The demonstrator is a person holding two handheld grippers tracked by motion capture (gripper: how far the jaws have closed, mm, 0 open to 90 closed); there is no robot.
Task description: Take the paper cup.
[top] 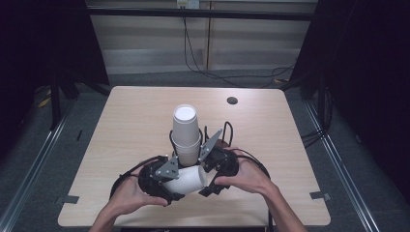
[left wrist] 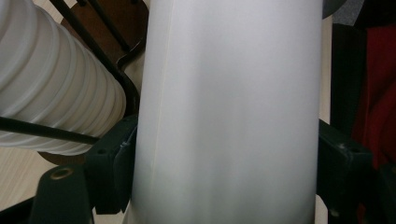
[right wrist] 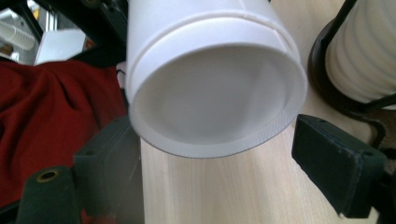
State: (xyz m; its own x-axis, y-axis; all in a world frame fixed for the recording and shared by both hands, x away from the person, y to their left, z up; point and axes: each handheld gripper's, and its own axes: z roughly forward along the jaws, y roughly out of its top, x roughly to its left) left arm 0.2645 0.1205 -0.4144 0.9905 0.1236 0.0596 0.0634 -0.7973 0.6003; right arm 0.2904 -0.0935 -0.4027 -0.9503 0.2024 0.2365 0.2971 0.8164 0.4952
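Left gripper (top: 180, 180) pinches a single paper cup (top: 186, 180) on its side, low over the table (top: 130, 121) in front of the cup stack (top: 185, 135). Right gripper (top: 209, 180) spread around its rim, not pressing. Handover or restacking judged unfinished.

Left gripper (top: 167, 180) jaws are clamped; right gripper (top: 212, 166) jaws stand spread. Both hands meet near the table's front edge.
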